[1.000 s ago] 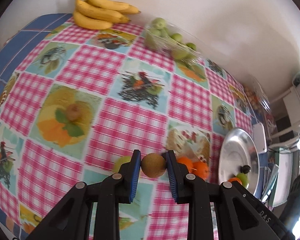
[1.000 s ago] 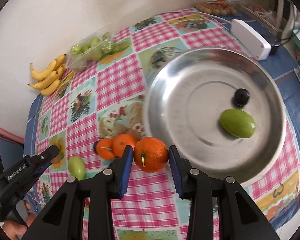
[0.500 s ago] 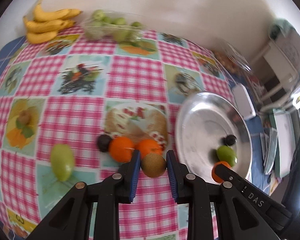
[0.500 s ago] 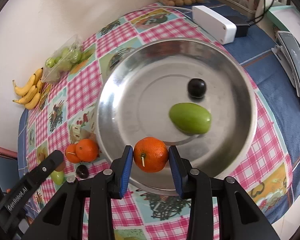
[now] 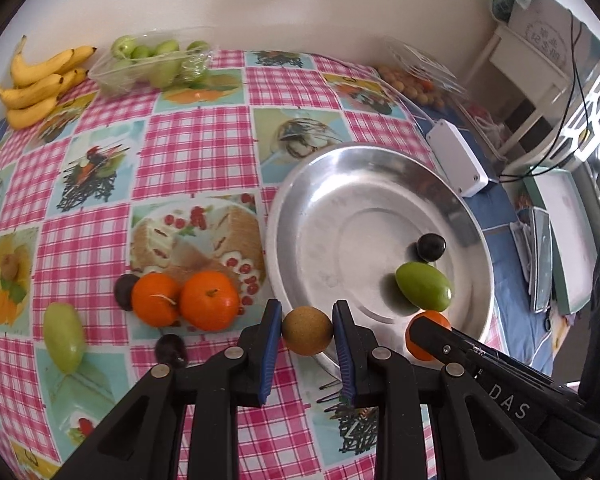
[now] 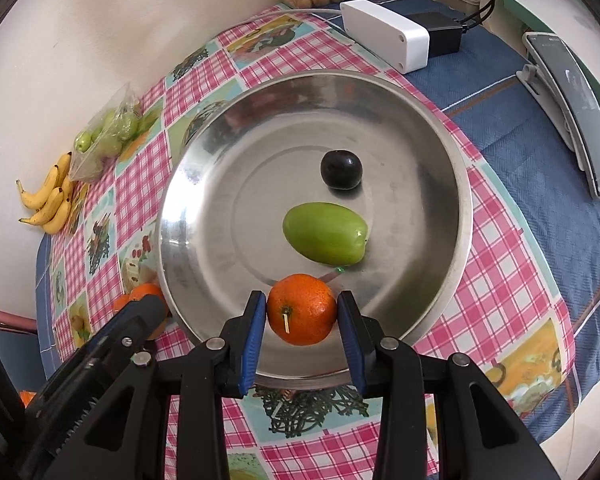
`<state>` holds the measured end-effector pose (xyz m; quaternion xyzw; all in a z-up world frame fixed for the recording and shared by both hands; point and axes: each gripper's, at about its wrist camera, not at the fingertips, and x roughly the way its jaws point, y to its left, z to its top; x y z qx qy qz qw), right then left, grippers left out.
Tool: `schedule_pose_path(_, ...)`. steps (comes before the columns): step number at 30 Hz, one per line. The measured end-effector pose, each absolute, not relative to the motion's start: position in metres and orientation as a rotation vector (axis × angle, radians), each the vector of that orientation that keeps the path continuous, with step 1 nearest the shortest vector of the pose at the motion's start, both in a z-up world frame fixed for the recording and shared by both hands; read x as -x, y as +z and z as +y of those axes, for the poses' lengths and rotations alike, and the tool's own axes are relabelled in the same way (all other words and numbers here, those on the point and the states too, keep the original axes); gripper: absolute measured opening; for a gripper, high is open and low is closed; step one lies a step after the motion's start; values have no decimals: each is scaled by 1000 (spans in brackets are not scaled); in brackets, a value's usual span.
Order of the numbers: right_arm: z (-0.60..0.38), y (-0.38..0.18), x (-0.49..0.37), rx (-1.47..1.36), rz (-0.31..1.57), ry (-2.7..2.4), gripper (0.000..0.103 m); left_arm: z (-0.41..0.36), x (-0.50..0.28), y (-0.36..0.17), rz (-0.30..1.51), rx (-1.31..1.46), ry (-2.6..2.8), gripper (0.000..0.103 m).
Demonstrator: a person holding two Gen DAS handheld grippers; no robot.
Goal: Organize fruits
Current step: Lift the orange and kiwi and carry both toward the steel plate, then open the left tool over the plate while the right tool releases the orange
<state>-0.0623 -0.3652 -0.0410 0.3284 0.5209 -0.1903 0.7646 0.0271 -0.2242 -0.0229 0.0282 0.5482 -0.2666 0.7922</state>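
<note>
An orange and a kiwi were clenched (one per hand-held gripper) above the plate; low, gentle releases were advised.

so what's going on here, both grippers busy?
Yes. A person is sorting fruit into the metal plate with a gripper in each hand. The right gripper is shut on an orange, held over the plate's near rim. The left gripper is shut on a brown kiwi at the plate's left edge. On the plate already: a green fruit and a dark plum. Two oranges, two dark fruits and one green fruit remain on the tablecloth.
</note>
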Motion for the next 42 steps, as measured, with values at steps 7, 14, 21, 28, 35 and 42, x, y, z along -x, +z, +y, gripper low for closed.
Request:
schedule_pose_path(7, -363, -49, 59, -711, 1163, -408, 39, -226, -30, -32, 1199, -36, -581, 28)
schedule_pose_path(14, -363, -56, 59, -709, 1192, -403, 39, -229, -30, -38, 1210, -26, -591, 28)
schedule_pose_path(21, -362, -59, 58, -707, 1211, -403, 39, -229, -32, -39, 1217, -7, -592, 29)
schedule_pose_path(28, -365, -58, 59, -717, 1203, -406, 39, -227, -33, -38, 1238, 21, -599, 33)
schedule_pose_path(35, -364, -48, 59, -704, 1180, -406, 39, -220, -36, -37, 1255, 46, -580, 36)
schedule_pose_path(42, -362, -35, 59, -694, 1148, -405, 39, -209, -41, -27, 1247, 45, -539, 37)
